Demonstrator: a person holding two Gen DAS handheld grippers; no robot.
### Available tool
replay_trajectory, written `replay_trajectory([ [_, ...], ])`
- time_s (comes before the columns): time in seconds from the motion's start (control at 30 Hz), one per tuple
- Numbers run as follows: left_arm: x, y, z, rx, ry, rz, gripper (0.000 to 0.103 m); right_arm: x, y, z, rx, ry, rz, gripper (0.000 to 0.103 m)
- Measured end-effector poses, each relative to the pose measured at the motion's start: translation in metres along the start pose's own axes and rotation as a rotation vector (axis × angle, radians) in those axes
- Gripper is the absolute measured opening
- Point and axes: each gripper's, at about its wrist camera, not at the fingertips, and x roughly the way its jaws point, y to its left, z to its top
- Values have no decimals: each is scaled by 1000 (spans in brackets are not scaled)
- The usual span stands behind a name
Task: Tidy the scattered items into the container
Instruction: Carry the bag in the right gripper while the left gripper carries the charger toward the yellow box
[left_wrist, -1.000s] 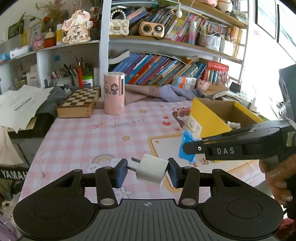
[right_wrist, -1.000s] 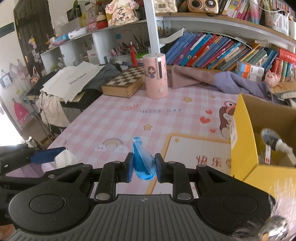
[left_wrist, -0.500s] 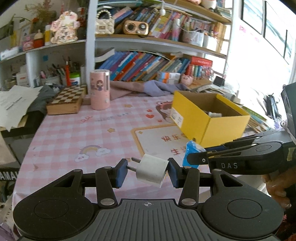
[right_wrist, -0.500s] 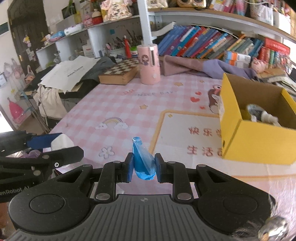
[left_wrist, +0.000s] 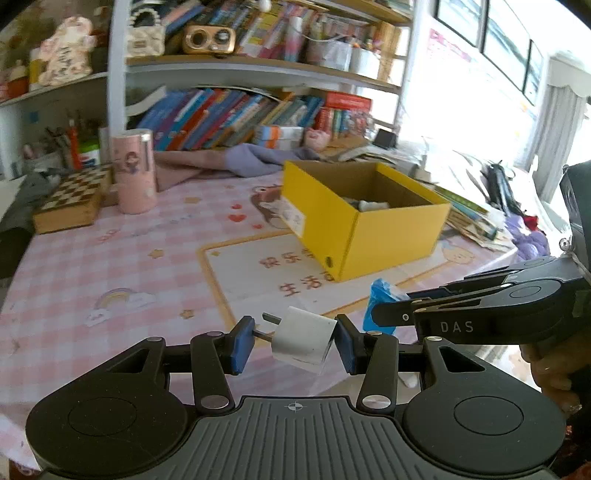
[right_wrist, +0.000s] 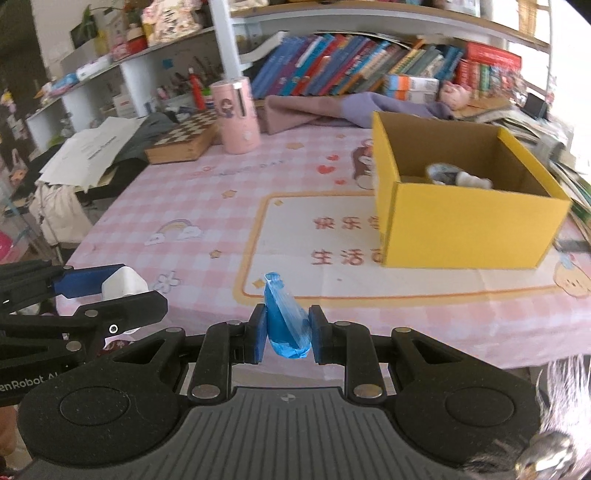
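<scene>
The left gripper (left_wrist: 293, 341) clamps a white plug (left_wrist: 303, 339); the right gripper (right_wrist: 286, 334) pinches a blue packet (right_wrist: 286, 321). Only the right view, at centre right, shows the clutter inside the yellow box (right_wrist: 469, 229).

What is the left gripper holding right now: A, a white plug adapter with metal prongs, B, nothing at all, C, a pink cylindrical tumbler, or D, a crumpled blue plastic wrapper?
A: in the left wrist view the left gripper is shut on the white plug adapter with metal prongs, while the crumpled blue plastic wrapper sits in the right gripper.
</scene>
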Motion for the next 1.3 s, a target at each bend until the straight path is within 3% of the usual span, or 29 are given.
replay_trajectory([
  [0.6,35,-56,20,121,9,-167,45,-37,-60,-16,143,-36,-152,22],
  [1.3,74,-100,44,207,19,-238,45,-45,-117,-14,224,-62,-218,22],
])
